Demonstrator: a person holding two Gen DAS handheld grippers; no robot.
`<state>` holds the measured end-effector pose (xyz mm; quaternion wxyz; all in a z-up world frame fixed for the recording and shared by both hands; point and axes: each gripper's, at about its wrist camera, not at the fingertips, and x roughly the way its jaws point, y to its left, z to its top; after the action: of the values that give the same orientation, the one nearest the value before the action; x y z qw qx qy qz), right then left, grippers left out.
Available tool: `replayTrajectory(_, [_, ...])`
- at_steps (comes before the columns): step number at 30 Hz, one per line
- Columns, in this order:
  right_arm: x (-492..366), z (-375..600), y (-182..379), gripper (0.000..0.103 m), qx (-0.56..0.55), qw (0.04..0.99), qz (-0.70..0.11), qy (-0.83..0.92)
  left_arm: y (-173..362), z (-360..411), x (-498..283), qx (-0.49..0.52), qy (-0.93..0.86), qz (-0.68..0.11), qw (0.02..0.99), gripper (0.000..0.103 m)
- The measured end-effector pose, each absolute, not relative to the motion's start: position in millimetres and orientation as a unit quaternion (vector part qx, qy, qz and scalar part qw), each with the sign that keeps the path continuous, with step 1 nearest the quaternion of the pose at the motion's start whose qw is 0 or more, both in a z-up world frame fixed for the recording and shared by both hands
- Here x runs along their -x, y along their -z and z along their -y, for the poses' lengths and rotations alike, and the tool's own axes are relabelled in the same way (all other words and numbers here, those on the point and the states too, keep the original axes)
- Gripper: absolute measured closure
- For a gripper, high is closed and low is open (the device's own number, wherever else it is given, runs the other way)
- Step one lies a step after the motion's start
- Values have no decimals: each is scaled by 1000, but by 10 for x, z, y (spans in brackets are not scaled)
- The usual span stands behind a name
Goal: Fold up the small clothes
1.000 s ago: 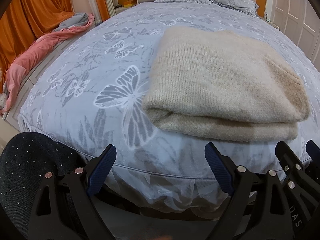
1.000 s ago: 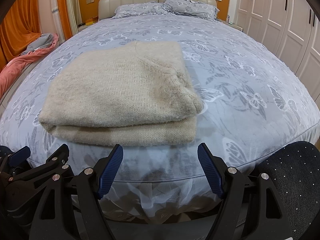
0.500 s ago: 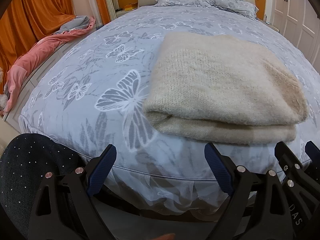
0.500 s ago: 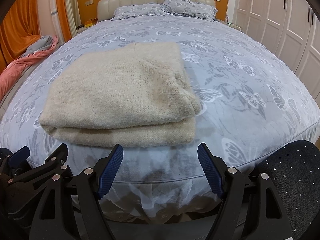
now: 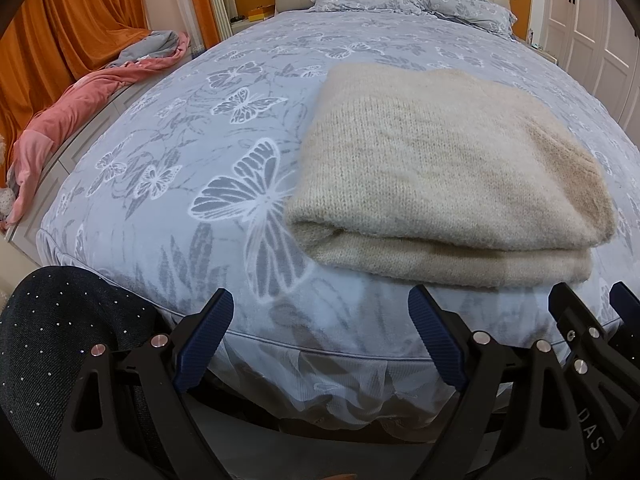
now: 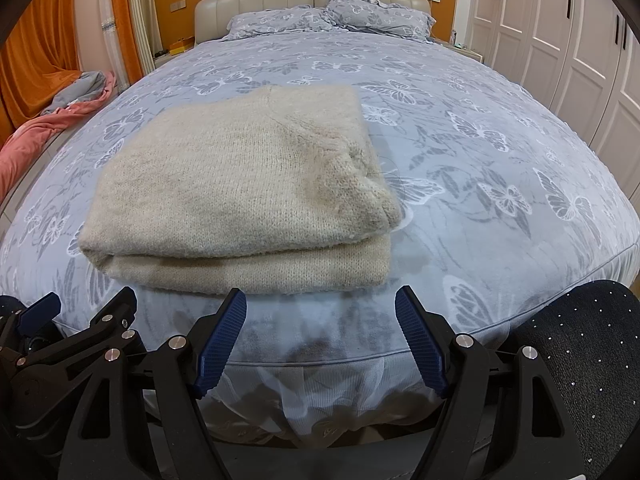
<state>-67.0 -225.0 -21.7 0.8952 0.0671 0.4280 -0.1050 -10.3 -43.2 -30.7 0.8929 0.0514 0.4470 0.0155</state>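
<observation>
A cream knitted sweater [image 5: 440, 168] lies folded in a flat rectangle near the foot of the bed, its fold edge facing me; the right wrist view has the sweater [image 6: 248, 188] left of centre. My left gripper [image 5: 320, 308] hangs open below the bed's edge, left of and short of the sweater, nothing between its blue pads. My right gripper [image 6: 320, 304] is likewise open and empty, just short of the sweater's near right corner. Each gripper also shows at the edge of the other's view: the right one [image 5: 592, 304] and the left one [image 6: 88, 304].
The bed [image 6: 480, 152] has a grey-blue butterfly cover and two pillows [image 6: 328, 16] at the headboard. A pink and grey blanket [image 5: 80, 112] is heaped along the left side. White wardrobe doors [image 6: 560, 40] stand on the right. A person's dark dotted knees [image 5: 72, 340] flank the grippers.
</observation>
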Motion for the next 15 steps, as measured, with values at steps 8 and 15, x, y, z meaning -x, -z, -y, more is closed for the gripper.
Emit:
replayTrajectory(8, [670,2249,222,28,-67,895,-428,105,305,433,104,-51,-15,-448,893,16])
replayTrajectory(15, [667,2256,223,28,-67,895,-428,105,303,433,101,-50,-16,-448,893,16])
